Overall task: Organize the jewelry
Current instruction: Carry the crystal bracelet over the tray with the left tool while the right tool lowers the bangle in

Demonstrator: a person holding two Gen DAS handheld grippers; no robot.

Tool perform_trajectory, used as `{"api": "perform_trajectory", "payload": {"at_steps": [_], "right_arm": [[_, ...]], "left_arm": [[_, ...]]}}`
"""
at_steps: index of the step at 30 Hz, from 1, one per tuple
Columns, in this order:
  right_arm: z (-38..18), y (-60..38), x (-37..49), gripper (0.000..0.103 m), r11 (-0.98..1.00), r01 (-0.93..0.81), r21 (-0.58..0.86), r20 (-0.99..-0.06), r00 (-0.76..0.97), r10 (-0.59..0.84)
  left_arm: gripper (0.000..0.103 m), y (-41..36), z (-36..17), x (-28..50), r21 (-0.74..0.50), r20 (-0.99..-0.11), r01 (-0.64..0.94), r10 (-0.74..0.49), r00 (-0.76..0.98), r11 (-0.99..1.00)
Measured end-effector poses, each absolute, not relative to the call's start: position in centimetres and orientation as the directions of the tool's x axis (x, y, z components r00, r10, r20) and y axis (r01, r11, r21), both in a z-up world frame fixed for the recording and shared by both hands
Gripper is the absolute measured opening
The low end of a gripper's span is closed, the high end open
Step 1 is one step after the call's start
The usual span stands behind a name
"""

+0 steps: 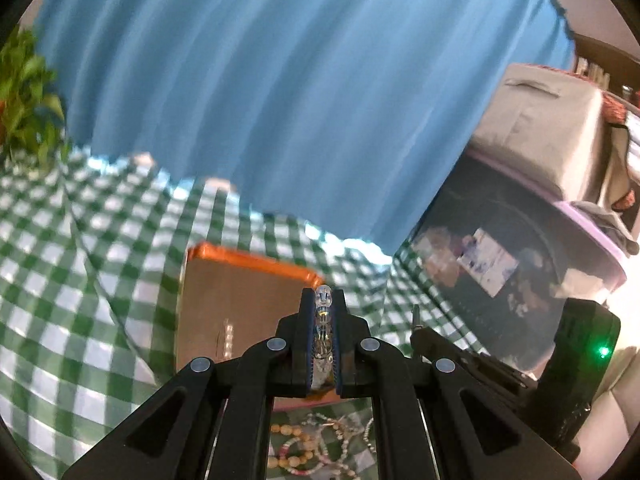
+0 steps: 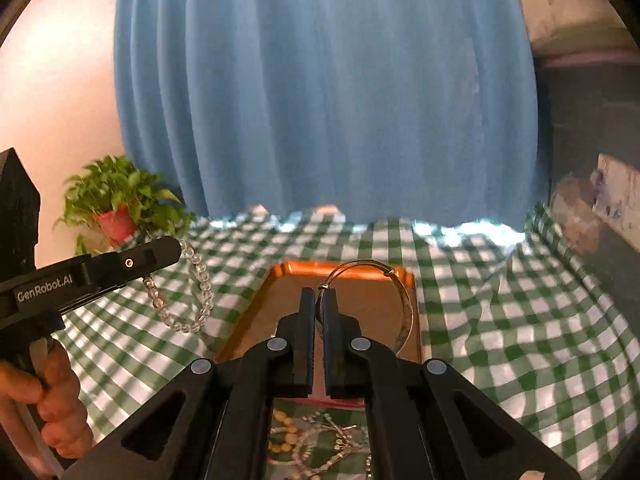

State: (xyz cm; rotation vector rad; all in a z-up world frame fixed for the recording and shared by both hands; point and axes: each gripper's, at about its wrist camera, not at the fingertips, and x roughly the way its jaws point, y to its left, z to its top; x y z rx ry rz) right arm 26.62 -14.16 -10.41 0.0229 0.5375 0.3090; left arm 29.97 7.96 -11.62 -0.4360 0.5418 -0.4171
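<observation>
Two claws, both gripping: left gripper (image 2: 176, 249) clamps a bead bracelet (image 2: 188, 300), right gripper (image 2: 319, 300) a bangle (image 2: 404, 316). Lower each gently inside the tray (image 2: 360, 270) rim, apart, before releasing.

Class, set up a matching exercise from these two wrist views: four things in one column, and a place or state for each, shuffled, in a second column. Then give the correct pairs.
Things
1. clear bead bracelet
2. silver bangle
3. orange tray
4. plant

Places or states
A. lying on the checked cloth, nothing in it that can be seen
B. standing in a red pot at the cloth's far edge
C. hanging from the shut left tool
D. gripped in the shut right tool, above the tray

Pairs: 1-C, 2-D, 3-A, 4-B
</observation>
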Motion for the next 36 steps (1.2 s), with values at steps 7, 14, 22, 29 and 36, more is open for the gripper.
{"api": "perform_trajectory", "payload": {"at_steps": [7, 14, 22, 29, 36], "right_arm": [[-14.7, -15.3, 29.9, 0.002, 0.954, -0.264, 0.139, -0.579, 0.76, 0.295], [-17.6, -16.3, 32.3, 0.003, 0.956, -0.233, 0.18, -0.626, 0.722, 0.294], [-20.3, -16.8, 34.2, 0.003, 0.953, -0.204, 0.223, -0.674, 0.674, 0.302], [-22.1, -17.5, 35.7, 0.001, 0.946, -0.166, 0.278, -0.708, 0.63, 0.319], [-22.7, -17.8, 36.0, 0.007, 0.948, -0.151, 0.279, -0.718, 0.623, 0.311]], "left_arm": [[0.007, 6.5, -15.8, 33.2, -0.473, -0.497, 0.217, -0.462, 0.734, 0.854], [0.007, 4.5, -18.6, 35.8, -0.5, -0.556, 0.191, -0.483, 0.677, 0.844], [0.007, 2.9, -22.3, 36.7, -0.425, -0.683, 0.118, -0.403, 0.609, 0.898], [0.007, 2.4, -23.4, 37.0, -0.343, -0.737, 0.089, -0.327, 0.592, 0.935], [0.009, 1.9, -23.6, 37.0, -0.291, -0.763, 0.102, -0.296, 0.575, 0.951]]}}
